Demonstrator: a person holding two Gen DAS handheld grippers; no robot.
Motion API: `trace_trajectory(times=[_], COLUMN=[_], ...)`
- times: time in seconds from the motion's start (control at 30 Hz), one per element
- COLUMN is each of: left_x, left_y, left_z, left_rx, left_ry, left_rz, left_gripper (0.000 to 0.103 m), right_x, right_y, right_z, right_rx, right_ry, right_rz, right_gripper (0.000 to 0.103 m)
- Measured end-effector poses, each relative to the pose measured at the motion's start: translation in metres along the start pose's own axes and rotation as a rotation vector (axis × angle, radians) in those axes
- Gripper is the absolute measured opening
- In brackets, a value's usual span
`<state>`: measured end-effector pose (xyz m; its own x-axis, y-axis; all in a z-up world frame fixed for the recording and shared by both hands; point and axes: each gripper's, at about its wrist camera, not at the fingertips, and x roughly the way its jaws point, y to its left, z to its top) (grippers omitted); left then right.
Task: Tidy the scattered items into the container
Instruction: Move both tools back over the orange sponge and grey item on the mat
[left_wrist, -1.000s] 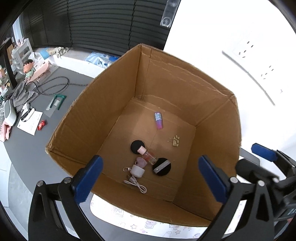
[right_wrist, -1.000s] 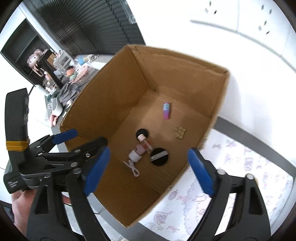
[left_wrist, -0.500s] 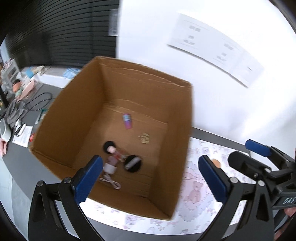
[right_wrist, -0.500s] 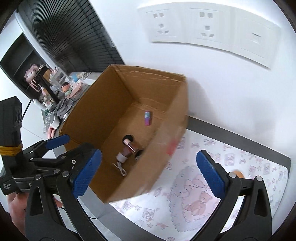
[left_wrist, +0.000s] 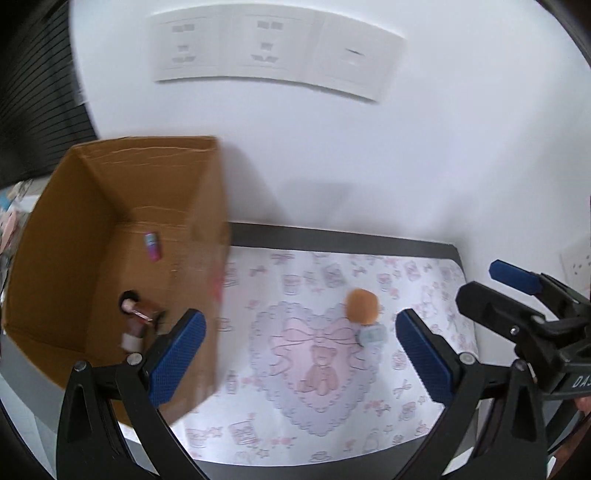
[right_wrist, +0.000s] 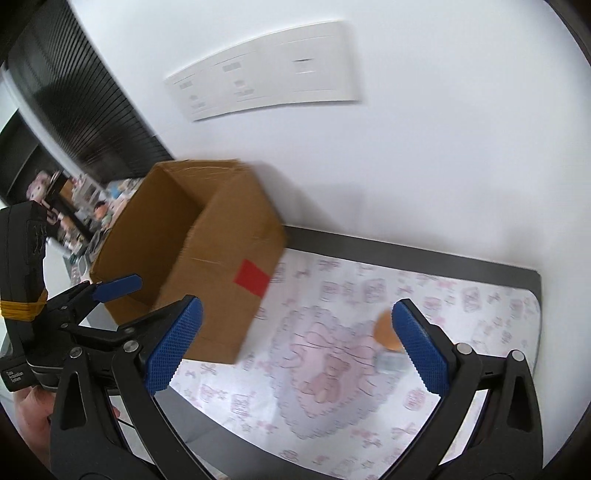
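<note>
The open brown cardboard box (left_wrist: 110, 206) stands at the left end of a white mat printed with pink bears and a heart (left_wrist: 332, 406), against the white wall. On the box floor lie a small pink tube (left_wrist: 152, 246), toward the wall side, and nearer the front a blurred cluster of small items, one with a pink cap over a black disc (left_wrist: 130, 305). A red square patch (right_wrist: 251, 281) marks the box's outer side facing the mat. To the right of the box, on the mat's heart, a round orange puff (left_wrist: 362, 306) sits touching a small pale blue-white item (left_wrist: 372, 335) in front of it. The left gripper (left_wrist: 301, 360) hovers above the mat with its blue-padded fingers spread wide and empty. The right gripper (right_wrist: 295, 347) is likewise wide apart, holding nothing, its right pad overlapping the orange puff in view.
</note>
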<state>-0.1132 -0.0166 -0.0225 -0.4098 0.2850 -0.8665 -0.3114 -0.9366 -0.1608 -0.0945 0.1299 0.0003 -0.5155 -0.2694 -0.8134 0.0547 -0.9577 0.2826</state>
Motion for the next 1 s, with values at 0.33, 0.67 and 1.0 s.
trace_trajectory(times=[0.33, 0.67, 1.0], left_x=[0.035, 0.074, 0.12], left_y=[-0.043, -0.034, -0.014], left_z=[-0.011, -0.031, -0.043], left_rx=[0.024, 0.005, -0.039], left_ry=[0.075, 0.156, 0.264], left_rz=[-0.016, 0.012, -0.004], left_gripper=[0.103, 0.103, 0.103], right_x=[-0.013, 0.017, 0.084], right_y=[-0.073, -0.099, -0.103], right_z=[-0.028, -0.06, -0.081], right_rx=[0.076, 0.121, 0.064], right_ry=[0.042, 0.146, 0.289], right_rz=[-0.146, -0.186, -0.176], right_gripper=[0.103, 0.101, 0.079])
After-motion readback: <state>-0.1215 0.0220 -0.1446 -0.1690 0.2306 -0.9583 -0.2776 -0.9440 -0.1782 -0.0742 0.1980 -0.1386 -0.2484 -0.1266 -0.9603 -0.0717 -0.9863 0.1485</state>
